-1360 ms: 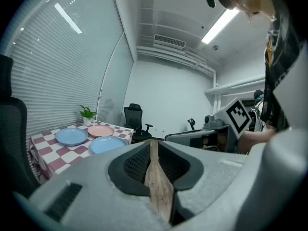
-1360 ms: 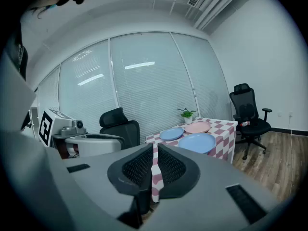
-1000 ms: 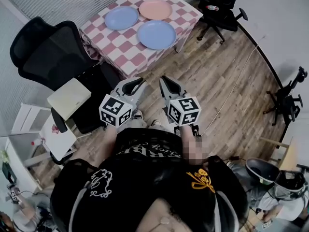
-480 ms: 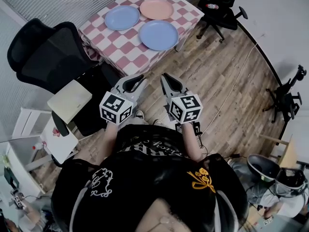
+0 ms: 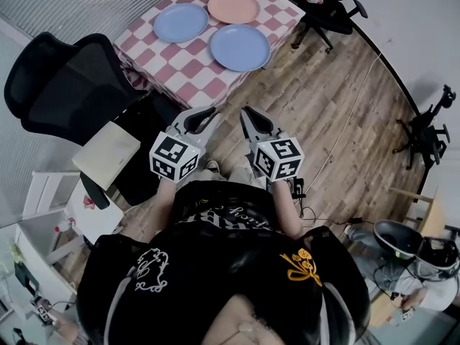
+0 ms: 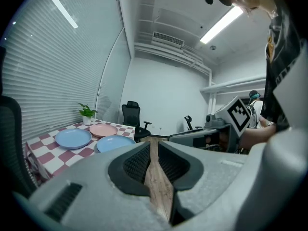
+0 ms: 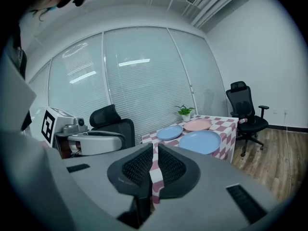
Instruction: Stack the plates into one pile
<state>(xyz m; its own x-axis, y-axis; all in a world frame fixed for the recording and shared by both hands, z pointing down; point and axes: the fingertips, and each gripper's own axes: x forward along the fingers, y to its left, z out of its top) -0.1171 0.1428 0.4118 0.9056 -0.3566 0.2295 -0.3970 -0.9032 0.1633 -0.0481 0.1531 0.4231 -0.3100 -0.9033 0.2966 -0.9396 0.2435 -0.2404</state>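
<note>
Plates unstacked on table | left tongs closed, empty | right tongs closed, empty

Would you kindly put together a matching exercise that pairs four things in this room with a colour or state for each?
Things:
1 pink plate
2 potted plant
3 left gripper
4 table

Descriptions:
A shut, holding nothing
B covered in pink and white checks
C green, in a white pot
D round, lying flat and unstacked

Pairs: 1-D, 2-C, 3-A, 4-B
</note>
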